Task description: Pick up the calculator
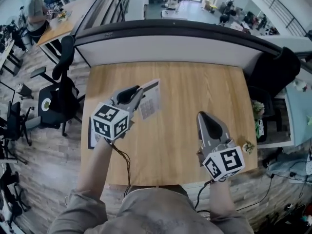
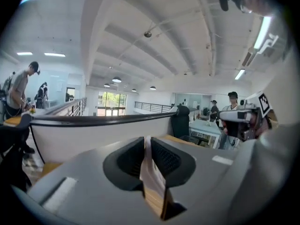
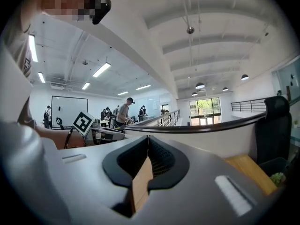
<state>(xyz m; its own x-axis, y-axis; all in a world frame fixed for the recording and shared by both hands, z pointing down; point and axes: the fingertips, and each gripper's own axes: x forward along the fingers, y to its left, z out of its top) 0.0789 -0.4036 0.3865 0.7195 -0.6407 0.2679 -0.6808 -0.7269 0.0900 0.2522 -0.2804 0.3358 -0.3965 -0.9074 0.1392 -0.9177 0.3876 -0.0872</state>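
Pickup looks essentially done: the left gripper (image 1: 139, 92) is clamped on one edge of the calculator (image 1: 150, 100), a thin pale slab that juts from the jaw tips toward the upper right, tilted and seemingly off the wood. In the left gripper view it shows edge-on, pinched between the dark pads. The right gripper (image 1: 202, 115) hovers at lower right with its jaws pressed together and nothing between them. What is left, at most, is keeping the hold steady. The table (image 1: 195, 91) is bare around both tools, so there is free room everywhere. A curved partition (image 1: 161, 48) closes the far edge, and an office chair (image 1: 61, 96) stands beyond the left edge.
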